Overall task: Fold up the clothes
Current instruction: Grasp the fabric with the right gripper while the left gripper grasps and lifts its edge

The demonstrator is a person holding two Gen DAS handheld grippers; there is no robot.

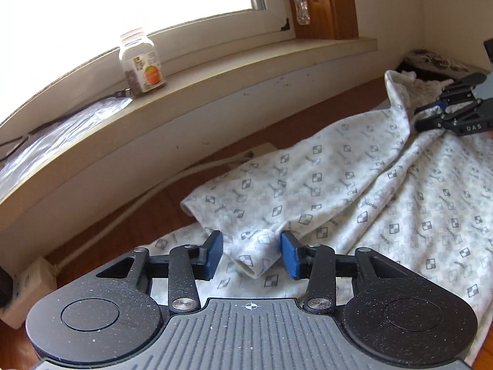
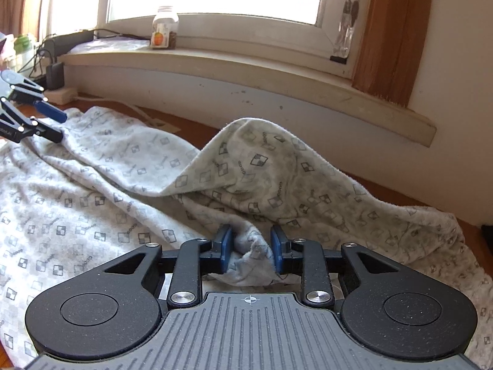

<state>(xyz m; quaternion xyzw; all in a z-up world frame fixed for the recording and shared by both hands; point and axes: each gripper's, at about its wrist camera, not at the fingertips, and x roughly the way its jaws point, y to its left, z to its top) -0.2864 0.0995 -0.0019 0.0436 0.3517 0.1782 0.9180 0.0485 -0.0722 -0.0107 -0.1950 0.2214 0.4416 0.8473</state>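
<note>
Right wrist: right gripper point(image 2: 251, 254) pinching garment point(image 2: 123, 185).

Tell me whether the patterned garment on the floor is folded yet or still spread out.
Partly folded: the garment lies mostly spread on the floor, with one edge lifted and turned back over it.

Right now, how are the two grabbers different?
The right gripper has a bunched wad of the patterned cloth filling the gap between its blue fingers. The left gripper stands wider, with only a folded edge lying loosely between. Both point down at the same cloth.
</note>
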